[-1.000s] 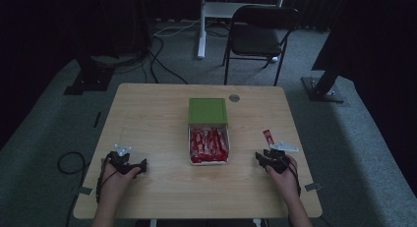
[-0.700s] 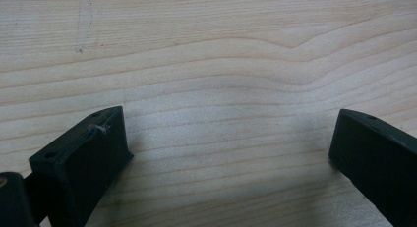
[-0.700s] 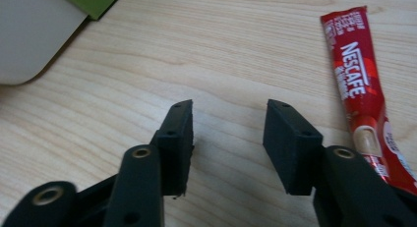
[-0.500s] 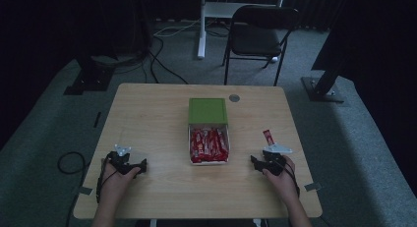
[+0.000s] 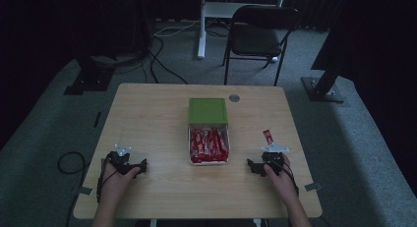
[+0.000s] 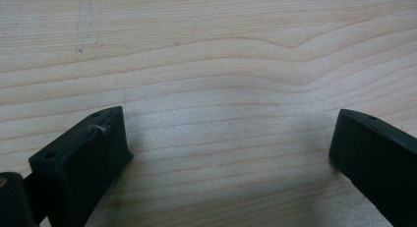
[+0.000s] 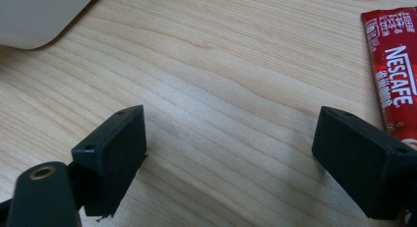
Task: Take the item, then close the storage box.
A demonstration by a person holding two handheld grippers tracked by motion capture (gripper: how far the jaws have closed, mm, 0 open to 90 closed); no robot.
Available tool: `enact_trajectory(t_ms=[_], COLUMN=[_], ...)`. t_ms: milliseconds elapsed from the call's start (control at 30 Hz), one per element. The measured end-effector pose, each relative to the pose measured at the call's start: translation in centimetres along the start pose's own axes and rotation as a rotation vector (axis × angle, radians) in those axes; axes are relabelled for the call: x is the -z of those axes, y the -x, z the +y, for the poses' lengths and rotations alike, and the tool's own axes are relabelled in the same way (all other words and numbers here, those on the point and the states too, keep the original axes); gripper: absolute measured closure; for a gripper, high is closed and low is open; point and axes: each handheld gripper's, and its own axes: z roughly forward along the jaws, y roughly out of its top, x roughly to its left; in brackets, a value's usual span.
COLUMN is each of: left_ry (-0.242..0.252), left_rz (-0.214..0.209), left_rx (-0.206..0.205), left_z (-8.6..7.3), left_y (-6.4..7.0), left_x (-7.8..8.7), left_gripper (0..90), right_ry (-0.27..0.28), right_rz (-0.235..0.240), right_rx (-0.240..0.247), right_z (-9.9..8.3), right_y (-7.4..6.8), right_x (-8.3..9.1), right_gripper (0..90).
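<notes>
An open box (image 5: pixel 209 133) stands at the table's middle, its green lid (image 5: pixel 208 111) folded back and its white tray full of red sachets (image 5: pixel 209 144). One loose red Nescafe sachet (image 5: pixel 268 136) lies to the right of the box. It is also in the right gripper view, sachet (image 7: pixel 393 74), just beside the right jaw. My right gripper (image 5: pixel 263 164) (image 7: pixel 231 121) rests low over the wood, open, with nothing between its jaws. My left gripper (image 5: pixel 132 164) (image 6: pixel 228 126) sits near the front left, open over bare wood.
The wooden table (image 5: pixel 147 119) has a round grommet (image 5: pixel 234 98) at its far edge. A white corner of the box (image 7: pixel 39 13) shows at the top left of the right gripper view. A folding chair (image 5: pixel 260 35) and cables stand beyond the table.
My right gripper has drawn slightly back and to the left, away from the loose sachet. The left gripper has stayed put.
</notes>
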Motion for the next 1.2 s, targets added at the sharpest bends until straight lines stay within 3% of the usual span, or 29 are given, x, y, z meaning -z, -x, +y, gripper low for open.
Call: enact_trajectory(t_ms=[300, 433, 533, 633, 800, 1033, 1200], left_ry=[0.002, 0.001, 0.008, 0.008, 0.028, 0.084, 0.109], left_rz=[0.006, -0.012, -0.053, -0.082, -0.107, -0.190, -0.215], left_rx=[0.010, -0.010, -0.056, -0.060, -0.090, -0.102, -0.152], left_z=[0.0, 0.0, 0.0, 0.2, 0.7, 1.5, 2.0], left_y=[0.1, 0.2, 0.7, 1.3, 2.3, 4.0, 5.1], left_x=[0.0, 0.0, 0.1, 0.1, 0.4, 1.4, 2.1], left_gripper=[2.0, 2.3, 3.8, 5.3, 5.3, 5.3, 5.3], right_ry=[0.000, 0.004, 0.014, 0.028, 0.050, 0.094, 0.102], right_rz=[0.001, -0.002, 0.017, 0.024, 0.028, 0.055, 0.083], right_rx=[0.001, -0.013, -0.054, -0.073, -0.064, -0.055, -0.042], right_z=[0.0, 0.0, 0.1, 0.4, 1.0, 2.1, 2.7], right_y=[0.0, 0.0, 0.1, 0.3, 0.5, 0.2, -0.5], right_x=[0.0, 0.0, 0.0, 0.5, 1.4, 2.8, 3.1], right_gripper=[12.6, 12.8, 13.0, 13.0, 13.0, 13.1, 13.1])
